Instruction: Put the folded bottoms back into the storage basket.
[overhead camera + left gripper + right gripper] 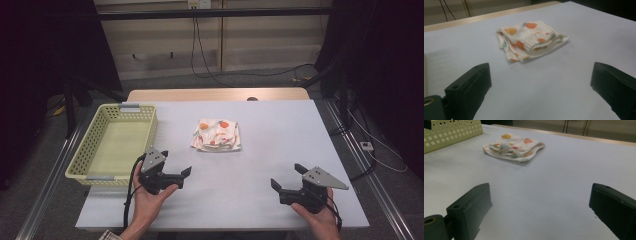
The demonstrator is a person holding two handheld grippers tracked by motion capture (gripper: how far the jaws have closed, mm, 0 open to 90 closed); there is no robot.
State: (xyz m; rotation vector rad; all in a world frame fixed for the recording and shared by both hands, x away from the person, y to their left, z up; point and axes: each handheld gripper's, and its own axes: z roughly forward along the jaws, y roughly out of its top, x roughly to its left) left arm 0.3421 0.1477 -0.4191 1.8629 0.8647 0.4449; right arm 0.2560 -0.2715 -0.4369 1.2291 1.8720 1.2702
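White tabletop [260, 170] before you: the folded cloth [216, 135] lies mid-table beside the basket [87, 150]; soft and light, so pinch its thick folded edge; both grippers, left [176, 167] and right [286, 180], gape wide, empty

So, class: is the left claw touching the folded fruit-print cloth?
Apart. The high view shows bare table between the left claw and the cloth; the left gripper view shows the same gap.

A pale green perforated plastic basket [100, 165] sits at the table's left side. The white tabletop [280, 135] has a light wooden edge [215, 94] at its far end.
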